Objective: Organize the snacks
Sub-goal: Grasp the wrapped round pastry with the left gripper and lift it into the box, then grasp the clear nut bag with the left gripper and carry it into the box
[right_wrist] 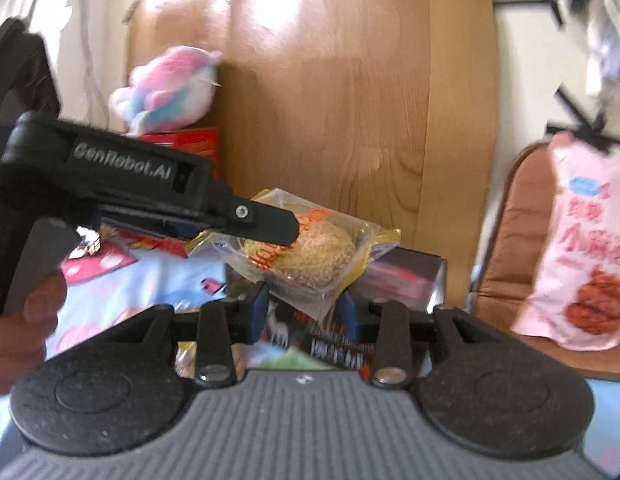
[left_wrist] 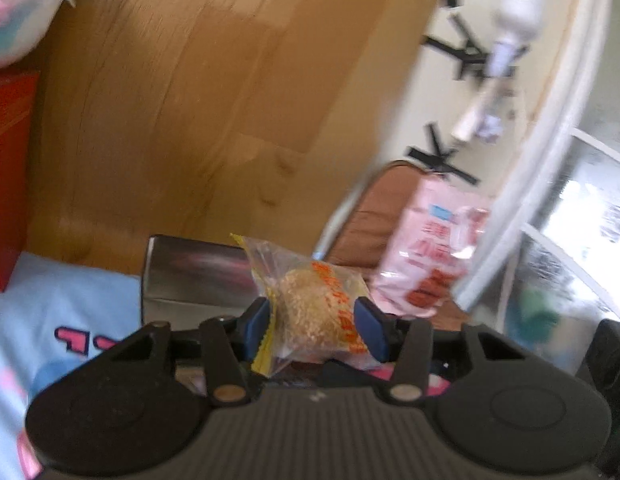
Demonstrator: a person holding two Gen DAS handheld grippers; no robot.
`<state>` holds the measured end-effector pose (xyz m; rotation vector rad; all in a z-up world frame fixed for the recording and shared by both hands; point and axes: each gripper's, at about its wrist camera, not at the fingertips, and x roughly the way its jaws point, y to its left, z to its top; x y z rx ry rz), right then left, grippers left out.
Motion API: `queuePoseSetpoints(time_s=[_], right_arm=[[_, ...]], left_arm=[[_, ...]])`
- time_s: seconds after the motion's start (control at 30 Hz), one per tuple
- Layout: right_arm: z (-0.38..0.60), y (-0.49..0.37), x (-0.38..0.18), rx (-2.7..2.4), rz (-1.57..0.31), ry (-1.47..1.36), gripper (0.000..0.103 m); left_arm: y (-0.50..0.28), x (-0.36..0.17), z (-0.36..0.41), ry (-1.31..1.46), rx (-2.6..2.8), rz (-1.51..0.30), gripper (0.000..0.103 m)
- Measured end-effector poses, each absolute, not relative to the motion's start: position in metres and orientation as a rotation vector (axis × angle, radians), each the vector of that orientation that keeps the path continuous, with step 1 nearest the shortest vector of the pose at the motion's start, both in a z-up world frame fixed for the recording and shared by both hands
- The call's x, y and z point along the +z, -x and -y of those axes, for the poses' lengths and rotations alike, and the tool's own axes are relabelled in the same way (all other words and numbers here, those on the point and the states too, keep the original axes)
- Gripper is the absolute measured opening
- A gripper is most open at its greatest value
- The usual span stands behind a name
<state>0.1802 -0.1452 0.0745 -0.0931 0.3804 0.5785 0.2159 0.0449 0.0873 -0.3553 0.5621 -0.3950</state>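
Observation:
My left gripper is shut on a clear packet with a round sesame cake and orange print, held up above the bed. The same packet shows in the right wrist view, pinched by the left gripper's black finger. My right gripper is open just below and in front of the packet, its blue pads on either side of the wrapper's lower corner without closing on it. A shiny grey snack box sits behind the packet. A pink snack bag leans on a brown chair.
A wooden cabinet stands behind. A plush toy sits on a red box at left. A light blue printed bedsheet lies below. Dark snack packs lie under my right gripper. A window is at right.

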Motion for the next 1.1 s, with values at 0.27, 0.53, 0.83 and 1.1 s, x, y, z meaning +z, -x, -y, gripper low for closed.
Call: queuePoseSetpoints(time_s=[0.27, 0.53, 0.83, 1.1], right_arm=[[0.152, -0.21, 0.064, 0.529, -0.42, 0.005, 0.05], [0.16, -0.165, 0.024, 0.696, -0.614, -0.106, 0.051], [0.145, -0.132, 0.01, 0.69, -0.677, -0.037, 0.052], [0.182, -0.071, 0.018, 0.636, -0.615, -0.019, 0.052]], left_arm=[[-0.206, 0.074, -0.072, 0.378, -0.374, -0.56, 0.061], [-0.179, 0.034, -0.075, 0.389, -0.355, -0.699, 0.059], [-0.137, 0.019, -0.045, 0.418, -0.429, -0.775, 0.032], [-0.091, 0.009, -0.014, 0.421, -0.514, -0.83, 0.032]])
